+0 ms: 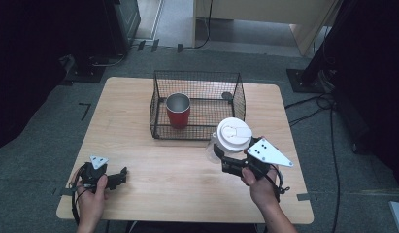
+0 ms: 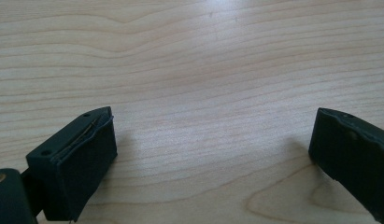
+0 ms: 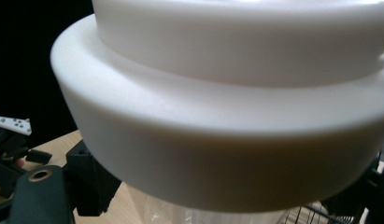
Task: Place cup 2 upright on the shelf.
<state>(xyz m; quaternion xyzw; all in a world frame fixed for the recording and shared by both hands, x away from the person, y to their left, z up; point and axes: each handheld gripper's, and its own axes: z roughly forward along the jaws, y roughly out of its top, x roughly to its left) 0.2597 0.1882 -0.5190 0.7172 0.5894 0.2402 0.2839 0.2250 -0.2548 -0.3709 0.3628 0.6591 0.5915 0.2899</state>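
The right gripper (image 1: 220, 156) has its jaws clamped on a clear plastic jug with a wide white lid (image 1: 231, 135), lifted near the table's (image 1: 139, 121) right edge, just in front of the black wire basket (image 1: 197, 104) holding a red metal cup (image 1: 178, 110). The left gripper (image 1: 120, 175) rests at the front-left corner, jaws apart. Gripped low, the top-heavy jug could tilt, slip, or clip the basket rim.

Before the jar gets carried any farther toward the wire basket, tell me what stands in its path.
The basket's near wall stands between the white-lidded jar, gripped by the right gripper, and the basket floor. The red cup takes the basket's left-centre; the right part looks free. The jar would likely need lifting over the rim.
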